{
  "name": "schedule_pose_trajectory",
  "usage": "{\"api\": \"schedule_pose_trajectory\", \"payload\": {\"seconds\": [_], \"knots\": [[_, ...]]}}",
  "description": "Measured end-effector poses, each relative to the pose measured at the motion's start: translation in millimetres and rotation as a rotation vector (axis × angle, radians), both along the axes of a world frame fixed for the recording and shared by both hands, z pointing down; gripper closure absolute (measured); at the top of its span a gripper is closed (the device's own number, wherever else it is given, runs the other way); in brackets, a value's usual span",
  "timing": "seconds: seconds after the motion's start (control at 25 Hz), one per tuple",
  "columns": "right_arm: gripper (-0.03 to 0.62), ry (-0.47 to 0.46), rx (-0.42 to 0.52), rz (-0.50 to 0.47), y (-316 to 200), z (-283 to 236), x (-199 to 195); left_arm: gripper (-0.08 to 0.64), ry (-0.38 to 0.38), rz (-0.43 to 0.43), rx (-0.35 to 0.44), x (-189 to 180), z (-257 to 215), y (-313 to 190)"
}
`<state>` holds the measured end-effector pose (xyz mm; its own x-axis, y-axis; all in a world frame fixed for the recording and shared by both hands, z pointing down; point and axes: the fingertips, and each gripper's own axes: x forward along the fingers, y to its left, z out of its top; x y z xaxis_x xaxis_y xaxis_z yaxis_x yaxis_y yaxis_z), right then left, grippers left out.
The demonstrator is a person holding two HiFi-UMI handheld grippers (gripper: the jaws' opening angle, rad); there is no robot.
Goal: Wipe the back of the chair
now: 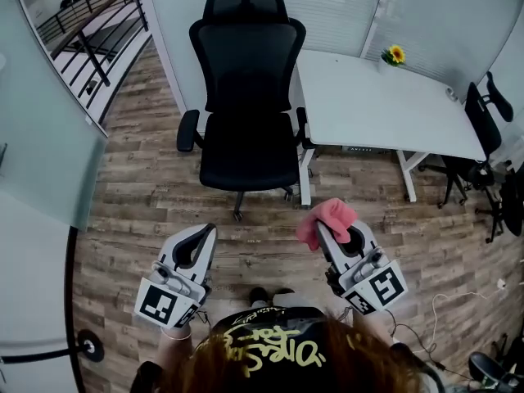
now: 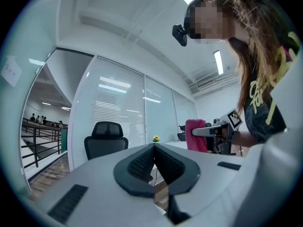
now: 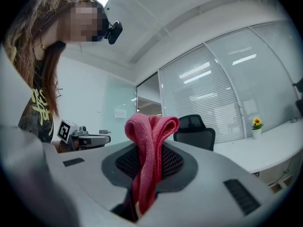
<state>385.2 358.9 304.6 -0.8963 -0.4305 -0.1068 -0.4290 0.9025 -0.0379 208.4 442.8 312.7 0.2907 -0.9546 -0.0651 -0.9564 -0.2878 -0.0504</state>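
Office, wood-plank floor, long white counter just beside chair. Black mesh-backed office chair seen well apart from both tools, seat turned toward person, rear of backrest turned away.

- Folded pink cloth clenched in right tool.
- Left tool closed, nothing held.

Risks judged:
- rear face unreachable unless chair is turned
- chair rolled off under wiping pressure if not steadied
- cloth snagged on mesh and pulled loose

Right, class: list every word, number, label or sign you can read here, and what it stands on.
Nothing reads clearly.
Shirt: yellow graffiti lettering, too stylised to read.
Left gripper and right gripper: square black-and-white markers, no words.
Wall sheet: too blurred.
Pink cloth: no label visible.
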Motion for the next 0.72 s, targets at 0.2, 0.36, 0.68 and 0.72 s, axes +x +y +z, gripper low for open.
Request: {"api": "schedule_pose_trajectory", "payload": {"seconds": [0.2, 0.36, 0.68, 0.72], "knots": [[0.526, 0.001, 0.001, -0.006, -2.5, -1.3, -3.9, 0.566, -0.005, -0.031, 0.003, -9.1, -3.3, 5.6], [0.526, 0.035, 0.013, 0.010, -0.7, 2.1, -5.5, 0.566, 0.015, -0.043, 0.007, -14.9, -2.8, 8.8], [0.526, 0.114, 0.089, 0.061, -2.7, 6.6, -11.0, 0.566, 0.002, -0.043, -0.022, -28.3, 7.8, 14.4], [0.526, 0.112, 0.089, 0.063, -3.1, 6.2, -11.8, 0.566, 0.003, -0.047, -0.031, -30.9, 10.8, 13.5]]}}
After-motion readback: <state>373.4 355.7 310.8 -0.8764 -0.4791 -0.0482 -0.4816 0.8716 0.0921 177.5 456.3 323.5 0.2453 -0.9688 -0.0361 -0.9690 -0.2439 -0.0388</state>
